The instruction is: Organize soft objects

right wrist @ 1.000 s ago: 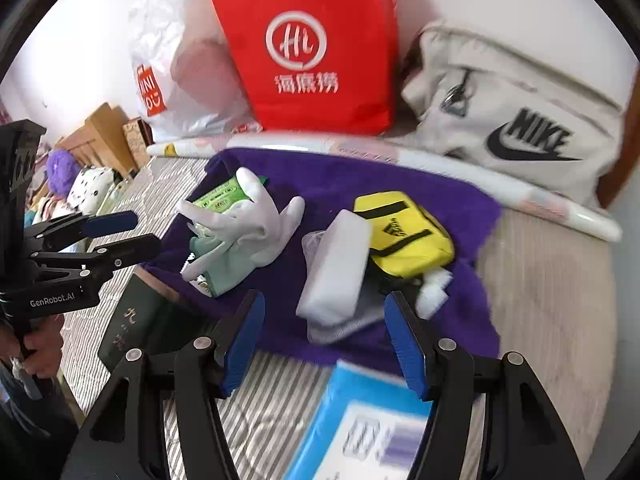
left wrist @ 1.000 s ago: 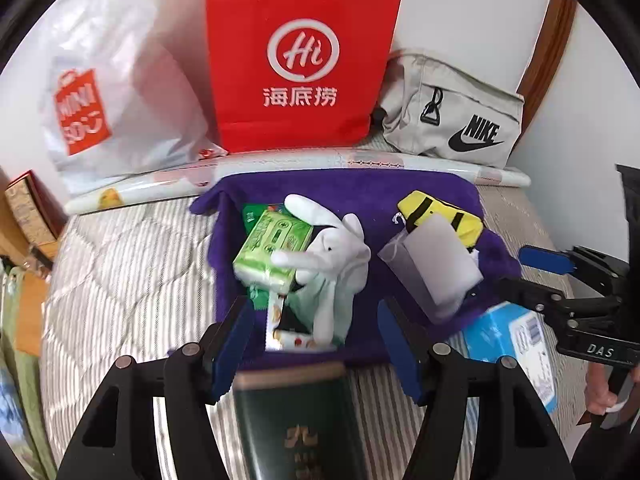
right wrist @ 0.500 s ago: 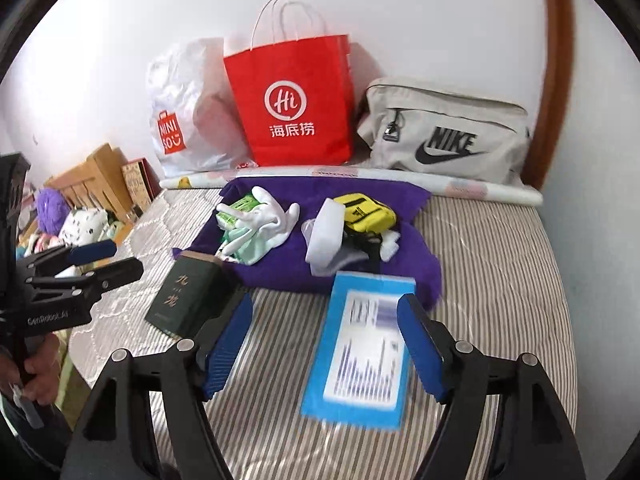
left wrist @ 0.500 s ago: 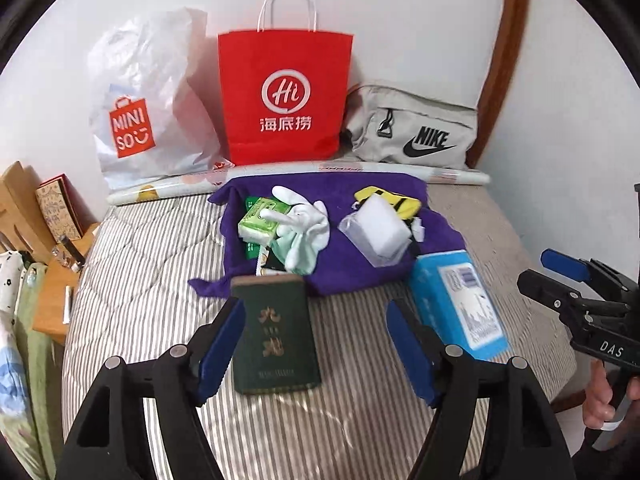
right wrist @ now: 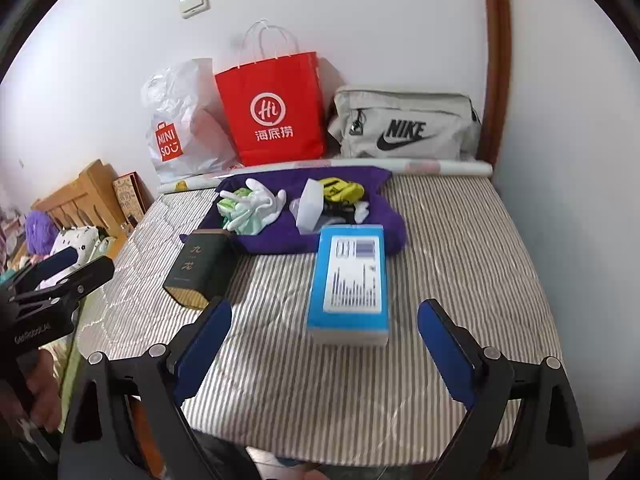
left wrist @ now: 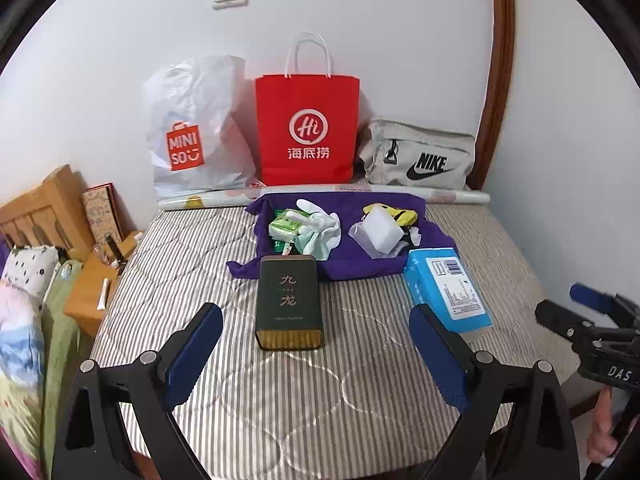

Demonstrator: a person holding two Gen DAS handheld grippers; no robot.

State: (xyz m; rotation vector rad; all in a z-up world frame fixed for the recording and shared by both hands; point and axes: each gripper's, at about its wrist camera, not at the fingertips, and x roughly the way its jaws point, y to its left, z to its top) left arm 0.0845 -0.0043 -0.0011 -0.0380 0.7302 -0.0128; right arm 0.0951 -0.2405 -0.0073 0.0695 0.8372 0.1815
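Left gripper (left wrist: 316, 354) fingers just opened wide, empty, right gripper (right wrist: 326, 350) likewise, purple cloth (left wrist: 360, 264) with gloves (left wrist: 320, 230) on bed (left wrist: 280, 392)

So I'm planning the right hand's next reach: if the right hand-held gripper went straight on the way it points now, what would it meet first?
Probably the blue tissue pack. It lies on the striped mattress centred ahead of the open right hand-held gripper, nothing between them. Depth is hard to judge.

Purple towel (left wrist: 372, 264): centre covered by white gloves (left wrist: 320, 228) and sponge (left wrist: 382, 232). Yellow pouch (left wrist: 394, 213) largely hidden behind sponge. Blue pack (right wrist: 352, 276) label print illegible.
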